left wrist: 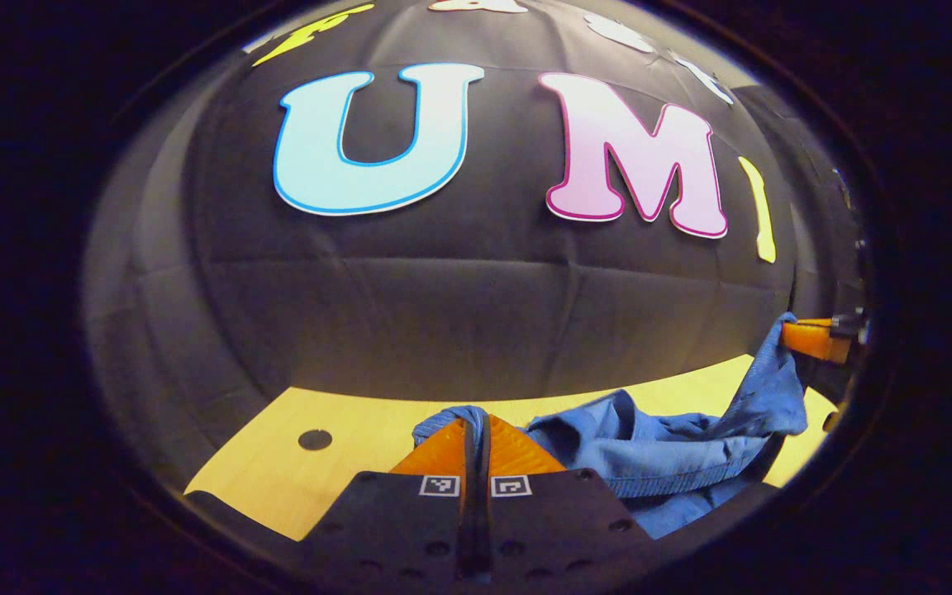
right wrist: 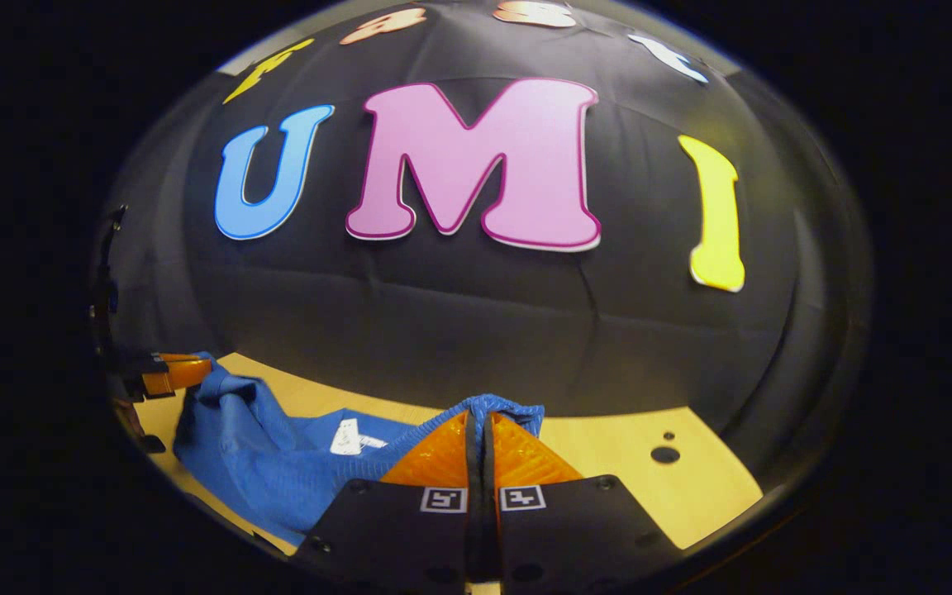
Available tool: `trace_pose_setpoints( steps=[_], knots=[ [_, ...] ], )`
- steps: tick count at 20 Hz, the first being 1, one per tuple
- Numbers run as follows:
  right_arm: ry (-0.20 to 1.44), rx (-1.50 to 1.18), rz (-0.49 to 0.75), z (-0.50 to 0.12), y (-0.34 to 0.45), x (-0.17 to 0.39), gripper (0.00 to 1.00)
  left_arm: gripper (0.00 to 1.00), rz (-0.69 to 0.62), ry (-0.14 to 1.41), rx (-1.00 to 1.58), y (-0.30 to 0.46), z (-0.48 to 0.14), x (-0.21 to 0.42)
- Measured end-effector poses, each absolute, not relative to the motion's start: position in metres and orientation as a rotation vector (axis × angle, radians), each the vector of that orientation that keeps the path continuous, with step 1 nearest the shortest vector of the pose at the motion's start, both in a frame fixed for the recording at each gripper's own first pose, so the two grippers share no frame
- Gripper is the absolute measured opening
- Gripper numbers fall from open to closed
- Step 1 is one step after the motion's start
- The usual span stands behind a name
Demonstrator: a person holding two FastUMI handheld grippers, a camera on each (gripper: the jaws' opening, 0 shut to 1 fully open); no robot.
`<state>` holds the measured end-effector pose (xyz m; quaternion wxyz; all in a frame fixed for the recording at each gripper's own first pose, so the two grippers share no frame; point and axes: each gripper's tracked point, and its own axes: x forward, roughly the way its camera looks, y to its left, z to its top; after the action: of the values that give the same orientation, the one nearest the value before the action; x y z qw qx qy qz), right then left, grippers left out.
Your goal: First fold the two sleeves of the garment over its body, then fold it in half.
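Both tongs, left (left wrist: pixel 476 430) and right (right wrist: pixel 478 426), were clenched on the blue garment (left wrist: pixel 666 463), lifted above the tabletop (left wrist: pixel 344 463).

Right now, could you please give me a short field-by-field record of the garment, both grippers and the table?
garment: blue garment, bunched, lifted at two edges, sagging between them
label: white tag showing on the fabric
left gripper: left gripper shut on the blue garment's edge
right gripper: right gripper shut on the blue garment's ribbed edge
table: light wooden table with small dark holes, under the cloth
fold state: sleeves cannot be told apart; no neat fold visible
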<state>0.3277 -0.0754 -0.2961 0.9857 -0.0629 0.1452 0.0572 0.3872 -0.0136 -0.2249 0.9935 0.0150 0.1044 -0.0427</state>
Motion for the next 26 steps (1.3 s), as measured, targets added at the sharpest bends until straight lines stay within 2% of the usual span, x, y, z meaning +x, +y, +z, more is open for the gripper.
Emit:
trace_pose_setpoints(
  steps=[2, 3, 4, 5, 6, 8, 9, 16, 21, 26],
  knots=[
    [0.293, -0.176, 0.122, -0.318, -0.073, 0.356, 0.00, 0.00, -0.070, 0.207, -0.031, -0.014, -0.241, 0.417],
    [0.299, -0.186, 0.117, -0.327, -0.074, 0.365, 0.07, 0.00, -0.051, 0.230, -0.067, -0.013, -0.255, 0.429],
    [0.296, -0.204, 0.089, -0.333, -0.078, 0.373, 0.25, 0.03, -0.044, 0.259, -0.073, -0.013, -0.267, 0.437],
    [0.286, -0.223, 0.066, -0.339, -0.083, 0.380, 0.43, 0.16, -0.026, 0.281, -0.044, -0.012, -0.277, 0.440],
    [0.287, -0.230, 0.043, -0.345, -0.090, 0.383, 0.61, 0.18, -0.025, 0.308, -0.016, -0.013, -0.286, 0.440],
    [0.327, -0.194, 0.012, -0.354, -0.100, 0.381, 0.97, 0.61, 0.009, 0.359, 0.025, -0.016, -0.296, 0.434],
    [0.352, -0.154, 0.003, -0.358, -0.101, 0.377, 0.99, 0.82, 0.031, 0.382, 0.037, -0.015, -0.293, 0.425],
    [0.330, -0.126, -0.001, -0.322, -0.107, 0.327, 1.00, 0.84, 0.014, 0.305, -0.007, -0.030, -0.236, 0.365],
    [0.304, -0.120, -0.019, -0.277, -0.102, 0.266, 0.98, 0.84, -0.039, 0.274, 0.053, -0.046, -0.204, 0.290],
    [0.291, -0.120, -0.032, -0.215, -0.090, 0.201, 0.99, 0.84, -0.084, 0.185, 0.075, -0.062, -0.139, 0.200]
  ],
)
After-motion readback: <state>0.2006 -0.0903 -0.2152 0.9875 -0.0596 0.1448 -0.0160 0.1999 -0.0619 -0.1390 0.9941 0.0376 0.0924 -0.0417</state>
